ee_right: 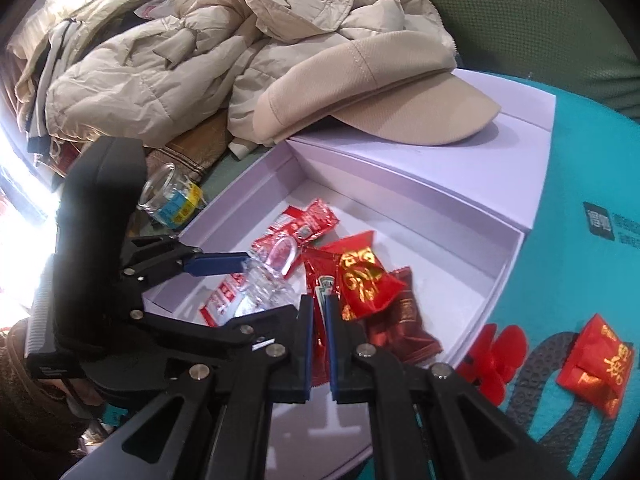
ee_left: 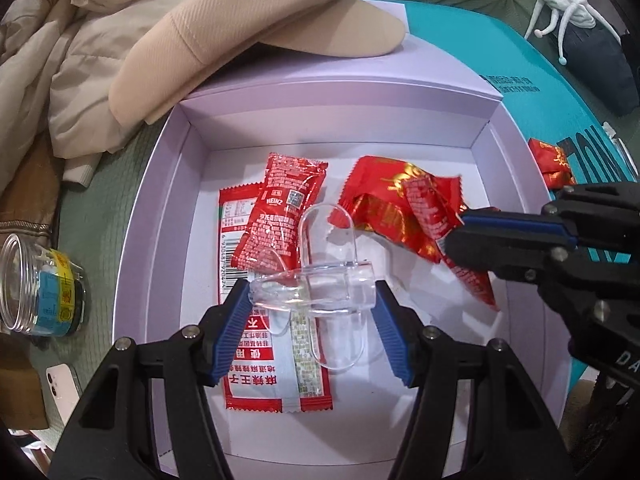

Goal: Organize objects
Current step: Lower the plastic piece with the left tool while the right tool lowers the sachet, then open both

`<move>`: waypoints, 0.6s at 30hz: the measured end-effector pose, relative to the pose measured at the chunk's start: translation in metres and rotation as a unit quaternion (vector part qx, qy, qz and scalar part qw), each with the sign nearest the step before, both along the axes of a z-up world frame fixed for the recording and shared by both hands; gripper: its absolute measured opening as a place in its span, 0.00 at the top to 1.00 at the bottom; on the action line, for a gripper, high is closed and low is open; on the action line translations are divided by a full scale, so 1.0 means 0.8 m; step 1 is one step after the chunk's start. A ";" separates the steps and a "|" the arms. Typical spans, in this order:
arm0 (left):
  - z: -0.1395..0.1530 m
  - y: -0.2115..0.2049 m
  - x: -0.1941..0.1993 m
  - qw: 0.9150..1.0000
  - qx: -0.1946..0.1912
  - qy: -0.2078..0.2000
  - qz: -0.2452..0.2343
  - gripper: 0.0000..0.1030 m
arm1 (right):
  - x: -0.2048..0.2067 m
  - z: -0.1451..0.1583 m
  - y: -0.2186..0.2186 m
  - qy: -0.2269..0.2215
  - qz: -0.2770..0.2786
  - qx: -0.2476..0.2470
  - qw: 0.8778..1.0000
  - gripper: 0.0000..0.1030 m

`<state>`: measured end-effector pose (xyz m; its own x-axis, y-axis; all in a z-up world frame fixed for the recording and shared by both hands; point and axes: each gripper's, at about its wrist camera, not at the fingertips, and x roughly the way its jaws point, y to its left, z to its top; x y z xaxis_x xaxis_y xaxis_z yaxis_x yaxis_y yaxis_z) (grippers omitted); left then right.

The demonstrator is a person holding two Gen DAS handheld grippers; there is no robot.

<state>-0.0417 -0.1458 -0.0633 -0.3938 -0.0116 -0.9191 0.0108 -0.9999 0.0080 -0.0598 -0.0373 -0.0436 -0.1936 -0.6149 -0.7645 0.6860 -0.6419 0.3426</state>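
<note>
A lilac open box [ee_left: 160, 184] fills the middle of the left wrist view, its base strewn with snack and sauce packets. A red Heinz ketchup sachet [ee_left: 286, 208] lies near the centre, overlapping a long red-and-white snack packet [ee_left: 276, 364] that runs toward 6 o'clock. At about 2 o'clock from the centre sits a red-and-gold foil candy wrapper [ee_left: 384, 200].

The left tongs [ee_left: 312, 292] enter from 6 o'clock and are clenched on a clear plastic piece [ee_left: 320, 288], a small see-through tube with flat rounded tabs, held crosswise between the blue pads just above the box floor. The right tongs [ee_left: 452, 240] reach in from 3 o'clock, pinched tight on a narrow red sauce sachet [ee_left: 432, 208] that hangs over the right half of the box.

In the right wrist view, that sachet [ee_right: 318, 320] sits squeezed between the closed blue pads, with a darker red packet [ee_right: 404, 328] below it inside the box.

A beige cap [ee_left: 248, 36] rests on the box lid [ee_left: 360, 76] at 12 o'clock, beside a cream padded jacket [ee_left: 68, 52] at 10 o'clock. A clear jar [ee_left: 36, 284] lies tipped at 9 o'clock outside the box. A teal bag [ee_right: 580, 184] lies along the box's right side, carrying another red-and-gold candy [ee_right: 596, 364] at 4 o'clock in the right wrist view.
</note>
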 end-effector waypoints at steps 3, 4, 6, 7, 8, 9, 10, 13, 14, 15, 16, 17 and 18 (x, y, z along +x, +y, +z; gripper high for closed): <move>-0.003 0.000 -0.003 1.000 0.001 -0.001 -0.001 0.42 | 0.001 -0.001 -0.001 0.002 0.001 0.003 1.000 0.95; -0.004 0.001 -0.003 1.000 -0.003 -0.001 -0.001 0.42 | 0.001 -0.002 -0.001 0.004 0.002 0.005 1.000 0.95; -0.005 0.003 -0.004 1.000 -0.009 -0.002 -0.004 0.42 | 0.002 -0.002 -0.002 0.009 0.003 0.009 1.000 0.95; -0.005 0.004 -0.005 1.000 -0.011 -0.004 -0.005 0.42 | 0.002 -0.003 -0.003 0.010 0.003 0.011 1.000 0.95; -0.005 0.005 -0.005 1.000 -0.013 -0.005 -0.006 0.42 | 0.002 -0.003 -0.003 0.012 0.002 0.012 1.000 0.95; -0.005 0.005 -0.006 1.000 -0.015 -0.007 -0.006 0.42 | 0.002 -0.003 -0.003 0.014 0.001 0.014 1.000 0.95; -0.006 0.006 -0.007 1.000 -0.016 -0.007 -0.006 0.42 | 0.001 -0.003 -0.004 0.014 0.000 0.013 1.000 0.95; -0.006 0.006 -0.009 1.000 -0.018 -0.008 -0.004 0.42 | 0.001 -0.003 -0.004 0.014 -0.003 0.012 1.000 0.94; -0.006 0.006 -0.009 1.000 -0.017 -0.007 -0.003 0.42 | 0.001 -0.003 -0.003 0.013 -0.002 0.012 1.000 0.94; -0.006 0.005 -0.009 1.000 -0.015 -0.006 -0.001 0.42 | 0.001 -0.003 -0.004 0.013 -0.001 0.012 1.000 0.94; -0.006 0.004 -0.010 1.000 -0.013 -0.005 0.000 0.42 | 0.001 -0.003 -0.004 0.013 -0.001 0.012 1.000 0.94; -0.006 0.003 -0.010 1.000 -0.012 -0.005 0.001 0.42 | 0.000 -0.003 -0.004 0.012 0.000 0.013 1.000 0.94; -0.006 0.002 -0.010 1.000 -0.010 -0.005 0.004 0.42 | 0.000 -0.003 -0.004 0.012 0.001 0.013 1.000 0.94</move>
